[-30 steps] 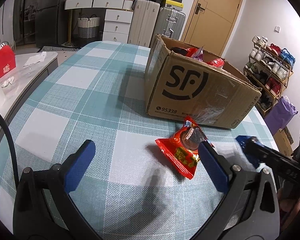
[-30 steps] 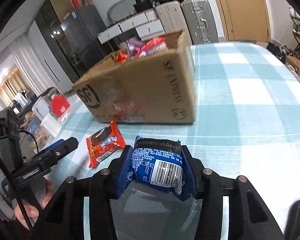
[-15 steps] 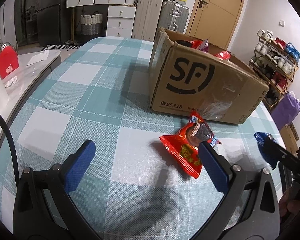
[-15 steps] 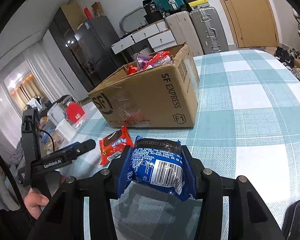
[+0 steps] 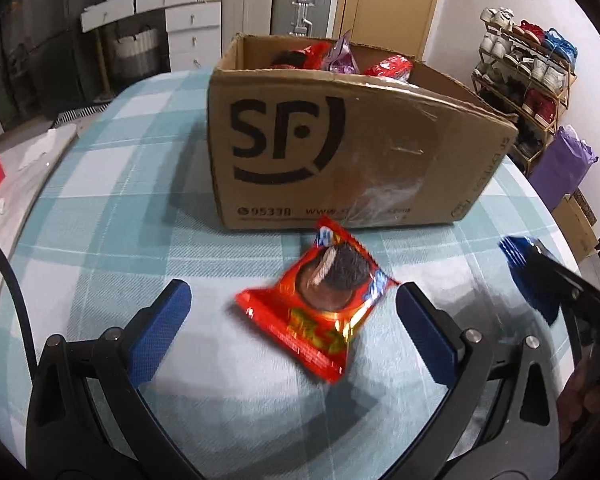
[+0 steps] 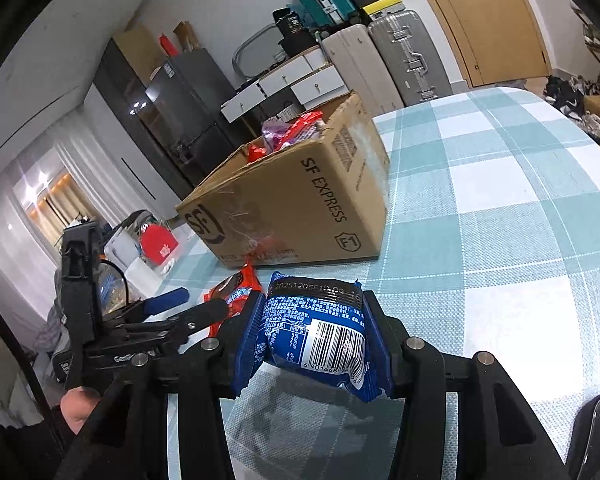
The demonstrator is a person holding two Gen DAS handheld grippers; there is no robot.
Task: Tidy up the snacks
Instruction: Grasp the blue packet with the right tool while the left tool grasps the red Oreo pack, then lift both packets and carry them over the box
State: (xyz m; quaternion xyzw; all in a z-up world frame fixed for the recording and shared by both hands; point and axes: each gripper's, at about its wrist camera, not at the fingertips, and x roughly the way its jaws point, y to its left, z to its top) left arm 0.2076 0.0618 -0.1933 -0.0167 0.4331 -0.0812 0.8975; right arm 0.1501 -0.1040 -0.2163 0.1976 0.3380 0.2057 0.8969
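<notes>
Red snack packet [image 5: 324,300] motion-blurred

A table [image 5: 112,184] under a teal-and-white checked cloth fills the foreground of a cluttered room. Behind it, white drawers [image 5: 188,36] stand against a white wall beside two upright suitcases [image 5: 276,4], one cream, one silver. A wooden door [image 5: 392,0] is at the back right. A shoe rack [image 5: 528,76] lines the right wall. A dark fridge [image 6: 188,108] stands left, with lit curtains [image 6: 52,208] beyond.

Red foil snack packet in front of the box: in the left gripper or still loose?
Loose. The red foil snack packet lies flat on the tablecloth, between open pads, touching neither.
</notes>
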